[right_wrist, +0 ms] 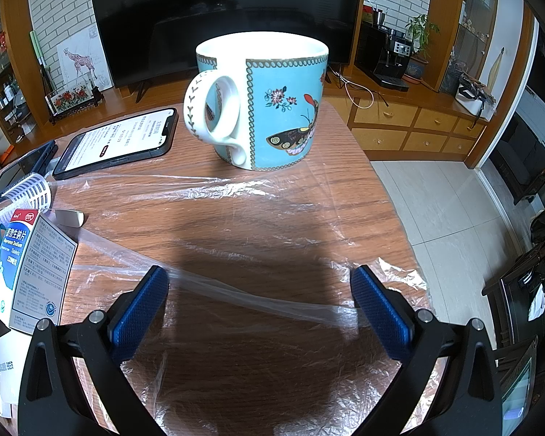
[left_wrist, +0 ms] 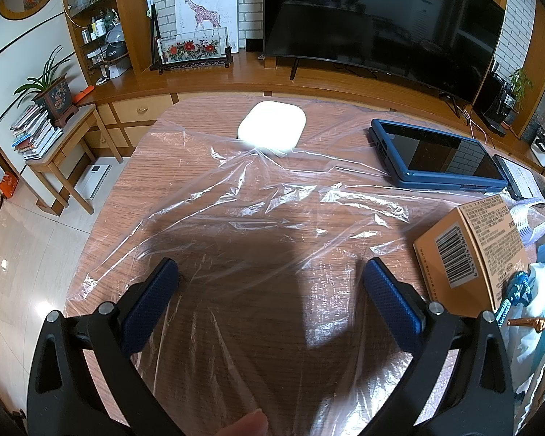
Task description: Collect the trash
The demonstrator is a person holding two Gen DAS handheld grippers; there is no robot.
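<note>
Both tools are hovering released: left tool [left_wrist: 270, 276] and right tool [right_wrist: 259, 283] over the clear plastic bag [left_wrist: 272, 196] lying across the table [right_wrist: 345, 138].

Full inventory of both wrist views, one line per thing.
plastic bag: 1, clear, spread over the table
table: 1, brown wood
mug: 1, blue with butterfly, far side of the table
phone: 1, black, screen lit, left of mug
tablet: 1, blue case, far right
white case: 1, far edge of the table
orange box: 1, barcode up, right edge
medicine box: 1, white and blue, left edge
TV: 1, black, behind the table
left gripper: open over bag
right gripper: open over bag
</note>
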